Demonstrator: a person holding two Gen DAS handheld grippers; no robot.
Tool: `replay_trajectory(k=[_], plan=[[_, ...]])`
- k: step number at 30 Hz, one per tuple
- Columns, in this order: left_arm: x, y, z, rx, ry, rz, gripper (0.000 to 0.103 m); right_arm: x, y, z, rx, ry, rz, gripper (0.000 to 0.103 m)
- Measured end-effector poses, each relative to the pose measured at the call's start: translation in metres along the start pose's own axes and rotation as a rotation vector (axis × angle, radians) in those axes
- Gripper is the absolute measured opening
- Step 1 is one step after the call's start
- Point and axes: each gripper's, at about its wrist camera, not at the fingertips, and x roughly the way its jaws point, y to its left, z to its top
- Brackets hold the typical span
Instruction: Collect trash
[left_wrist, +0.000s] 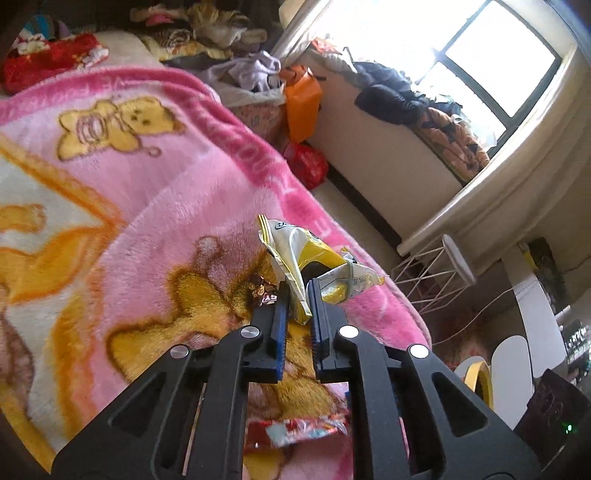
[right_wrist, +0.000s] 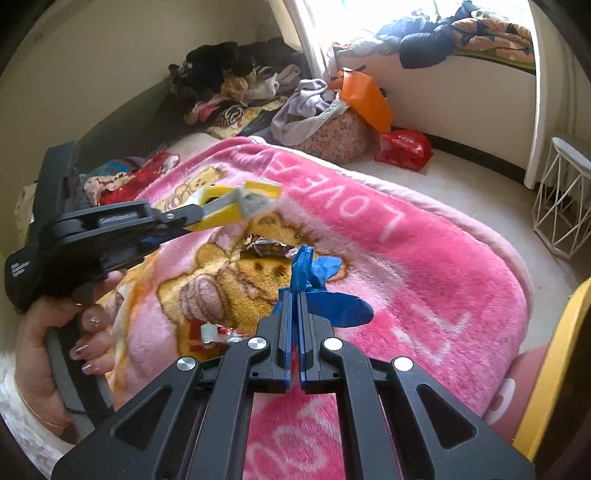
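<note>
My left gripper (left_wrist: 298, 290) is shut on a crumpled yellow and white snack bag (left_wrist: 310, 258), held just above the pink blanket (left_wrist: 155, 206). In the right wrist view that left gripper (right_wrist: 207, 214) reaches in from the left, a hand around its grip, the yellow snack bag (right_wrist: 243, 206) sticking out of its tip. My right gripper (right_wrist: 294, 299) is shut on a crumpled blue glove (right_wrist: 325, 291), lifted off the pink blanket (right_wrist: 424, 266). A shiny brown wrapper (right_wrist: 267, 246) lies on the blanket beyond it. A red and white wrapper (right_wrist: 212, 332) lies to its left.
The brown wrapper (left_wrist: 264, 291) and a red wrapper (left_wrist: 295, 432) lie on the blanket in the left wrist view. Piled clothes (right_wrist: 236, 92), an orange bag (right_wrist: 365, 99), a red plastic bag (right_wrist: 404, 147) and a white wire stand (right_wrist: 565, 199) surround the bed. A yellow rim (right_wrist: 554, 369) is at right.
</note>
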Motion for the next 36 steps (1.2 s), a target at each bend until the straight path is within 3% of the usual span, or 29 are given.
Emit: replay_trajectory(k=[11, 36], plan=[[-0.049, -0.029, -0.015, 0.072, -0.051, -0.008, 0.007, -0.043, -0.001, -0.003, -0.003, -0.057, -0.002, 0.003], [-0.071, -0.115, -0.066, 0.234, -0.033, -0.103, 0.007, -0.138, -0.034, -0.019, 0.059, -0.182, -0.07, 0.003]])
